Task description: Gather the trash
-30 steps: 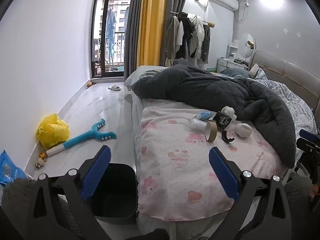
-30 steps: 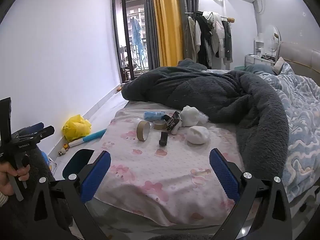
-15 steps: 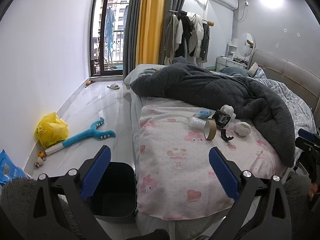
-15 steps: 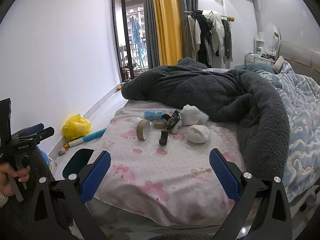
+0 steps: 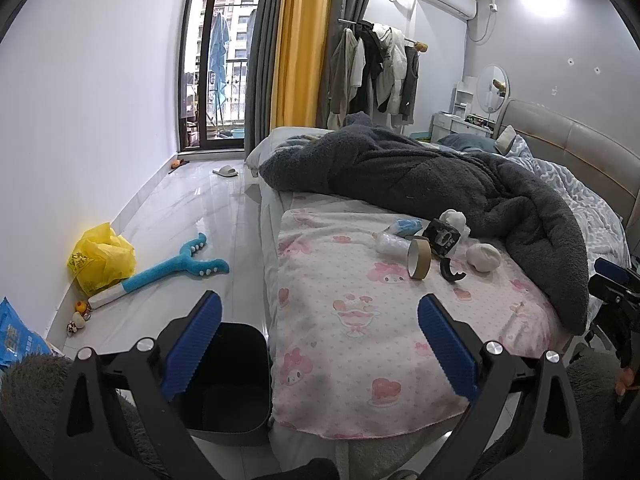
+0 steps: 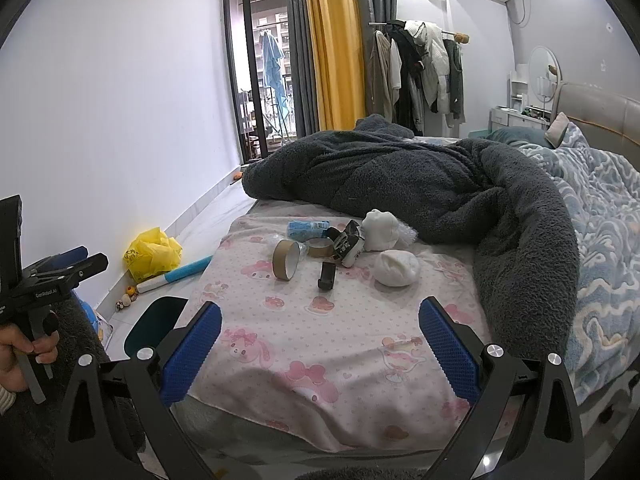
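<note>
Both claws, left claw (image 5: 320, 344) and right claw (image 6: 320, 344), are hovering wide and empty, trash cluster (image 6: 336, 246) lying ahead on bed (image 6: 304, 344), bin (image 5: 228, 380) waiting below-left for drops.

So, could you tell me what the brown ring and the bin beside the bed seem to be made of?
The brown ring looks like matte cardboard: tan outside, pale inside, probably an empty tape core. The bin looks like dark, smooth moulded plastic with a slight sheen.

Cardboard tape cores (image 6: 286, 260), white wads (image 6: 396, 267) and wrappers (image 6: 306, 228) cluster on the pink sheet (image 6: 320, 344).
</note>
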Demonstrator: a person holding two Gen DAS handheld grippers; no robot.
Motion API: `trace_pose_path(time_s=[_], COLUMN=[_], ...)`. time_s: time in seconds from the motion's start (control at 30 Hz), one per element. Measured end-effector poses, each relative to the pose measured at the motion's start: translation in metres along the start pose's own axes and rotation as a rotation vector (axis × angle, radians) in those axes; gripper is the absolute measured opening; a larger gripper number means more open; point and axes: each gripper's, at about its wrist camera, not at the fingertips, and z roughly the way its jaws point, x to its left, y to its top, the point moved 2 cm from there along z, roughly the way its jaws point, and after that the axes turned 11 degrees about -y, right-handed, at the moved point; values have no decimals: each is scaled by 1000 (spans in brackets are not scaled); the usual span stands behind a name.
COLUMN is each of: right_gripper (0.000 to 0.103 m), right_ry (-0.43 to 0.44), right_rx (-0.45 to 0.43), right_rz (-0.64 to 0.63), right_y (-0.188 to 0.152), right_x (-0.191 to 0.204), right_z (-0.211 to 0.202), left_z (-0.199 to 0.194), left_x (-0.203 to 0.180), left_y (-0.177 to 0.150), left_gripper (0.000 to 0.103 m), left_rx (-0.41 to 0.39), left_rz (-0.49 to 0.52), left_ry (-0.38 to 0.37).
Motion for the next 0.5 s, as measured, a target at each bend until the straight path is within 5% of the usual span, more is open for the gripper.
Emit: trace_pose_path(time_s=[0.5], right_gripper=[100], right_ry=[0], right_rx=[0], right_rz=[-1], right_y=[0], right_x=[0], right_z=[0], left_z=[-1], left_x=[-1], left_y=[-1], left_gripper=[100], left_rx=[2], left_rz=[-1], left_ry=[-2])
